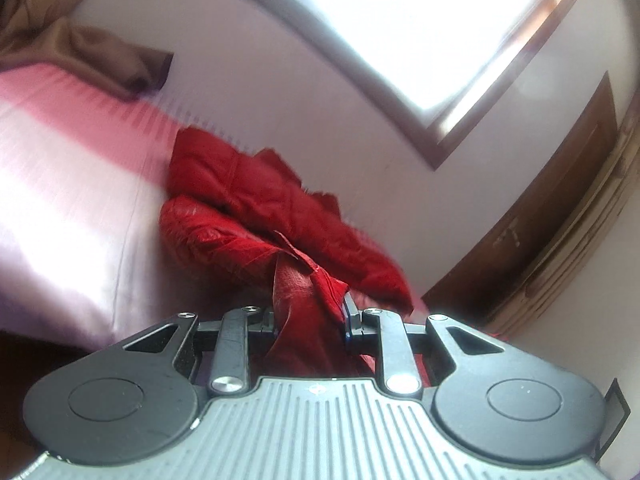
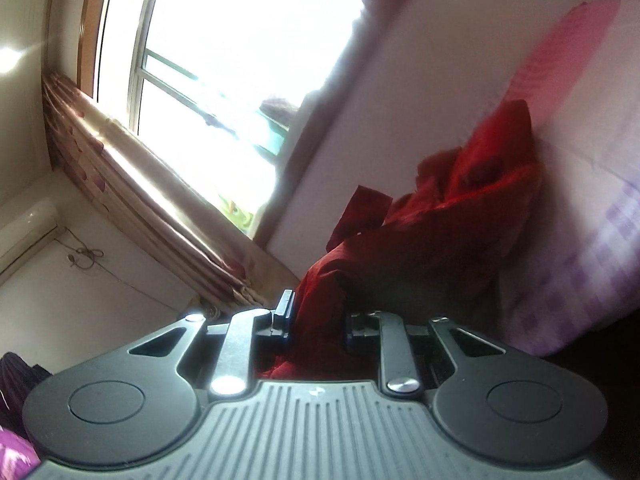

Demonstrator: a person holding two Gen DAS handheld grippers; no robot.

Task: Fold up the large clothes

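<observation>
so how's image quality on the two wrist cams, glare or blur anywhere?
Left wrist view: the window is blown out to white, the bed sheet is washed out and smeared, and the red garment is soft. Right wrist view: the window also clips, and the red garment goes dark near the tongs. Both views show fisheye bending of straight edges.

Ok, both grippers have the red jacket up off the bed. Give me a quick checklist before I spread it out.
1. Left gripper clamped on red jacket fabric: ok.
2. Right gripper clamped on the jacket: ok.
3. Jacket fully clear of the bed: not ok, its bulk lies bunched on the sheet.
4. Which jacket edges are held: cannot tell.
5. Bare sheet beside the jacket for spreading: ok.
</observation>
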